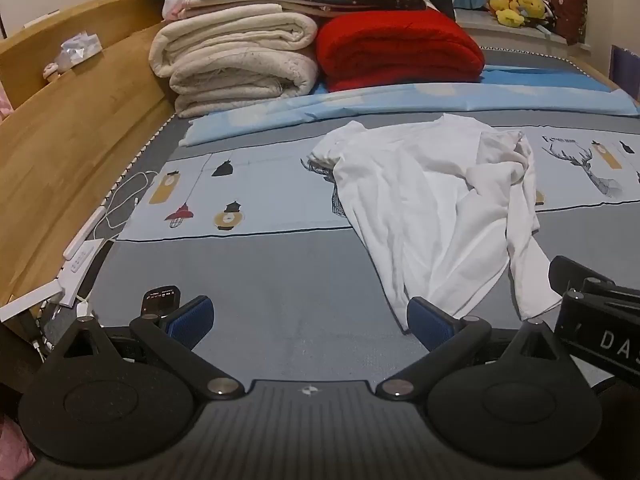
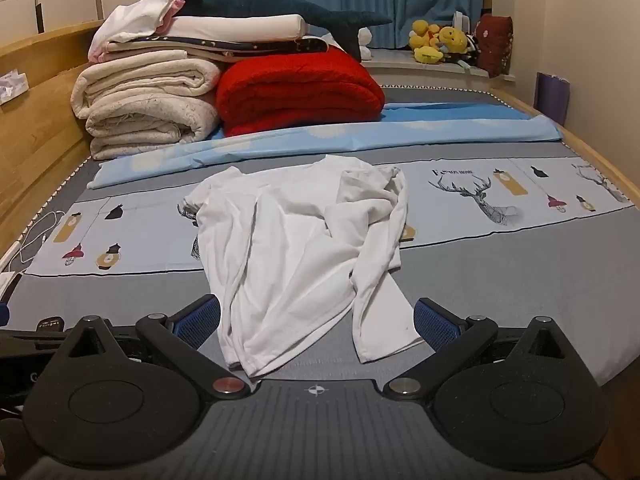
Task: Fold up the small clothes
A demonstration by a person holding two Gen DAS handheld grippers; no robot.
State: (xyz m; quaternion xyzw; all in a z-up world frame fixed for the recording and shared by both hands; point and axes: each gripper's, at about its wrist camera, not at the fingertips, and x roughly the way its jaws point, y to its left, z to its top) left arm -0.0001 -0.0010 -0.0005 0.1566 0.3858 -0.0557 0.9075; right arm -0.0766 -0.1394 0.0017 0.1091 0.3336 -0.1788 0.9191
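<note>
A small white long-sleeved shirt [image 1: 432, 200] lies crumpled on the bed, one sleeve bunched over its body; it also shows in the right wrist view [image 2: 296, 248]. My left gripper [image 1: 310, 320] is open and empty, low over the grey sheet just left of the shirt's hem, its right pad [image 1: 430, 322] beside that hem. My right gripper [image 2: 318, 320] is open and empty, with its jaws spread either side of the shirt's hem and sleeve end. The right gripper's body [image 1: 596, 312] shows at the left view's right edge.
Folded cream quilts [image 2: 148, 108] and a red blanket [image 2: 300, 92] are stacked at the bed's far end, with a plush shark [image 2: 280, 6] on top. A wooden bed rail [image 1: 68, 128] runs along the left, with a white cable [image 1: 128, 196] and a power strip [image 1: 82, 256] beside it.
</note>
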